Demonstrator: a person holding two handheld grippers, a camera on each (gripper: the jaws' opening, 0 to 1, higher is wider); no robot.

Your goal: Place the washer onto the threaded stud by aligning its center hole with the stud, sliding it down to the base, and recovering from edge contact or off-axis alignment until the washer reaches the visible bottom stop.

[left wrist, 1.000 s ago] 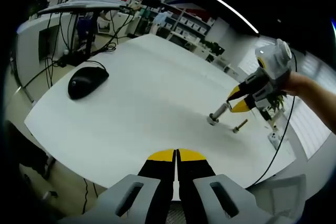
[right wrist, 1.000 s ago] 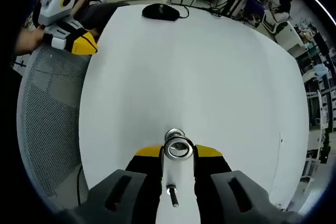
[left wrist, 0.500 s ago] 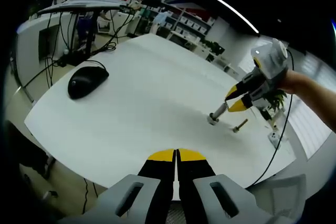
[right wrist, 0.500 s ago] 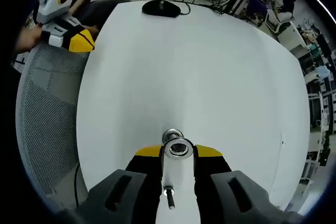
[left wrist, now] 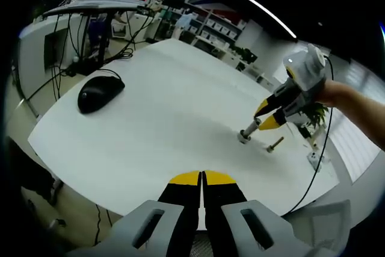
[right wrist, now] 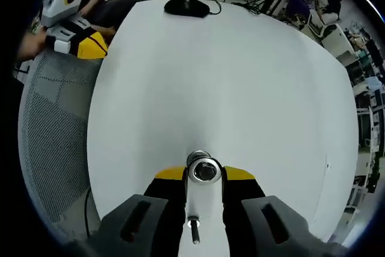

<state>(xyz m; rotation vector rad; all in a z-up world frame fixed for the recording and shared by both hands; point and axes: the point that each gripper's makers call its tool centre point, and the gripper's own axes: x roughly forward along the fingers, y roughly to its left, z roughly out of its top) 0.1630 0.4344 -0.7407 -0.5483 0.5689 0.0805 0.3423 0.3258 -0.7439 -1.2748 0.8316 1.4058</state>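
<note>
Silver washer [right wrist: 204,170] sits pinched in the right gripper [right wrist: 204,174] over the stud [left wrist: 249,130]; keep it flat, lower slowly. Left gripper [left wrist: 202,178] jaws are pressed together.

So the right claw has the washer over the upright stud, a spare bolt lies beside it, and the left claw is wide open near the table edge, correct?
Not quite: the left claw is shut, its yellow tips pressed together in the left gripper view. The rest holds: the right claw holds the washer over the upright stud, and a spare bolt lies beside it.
</note>
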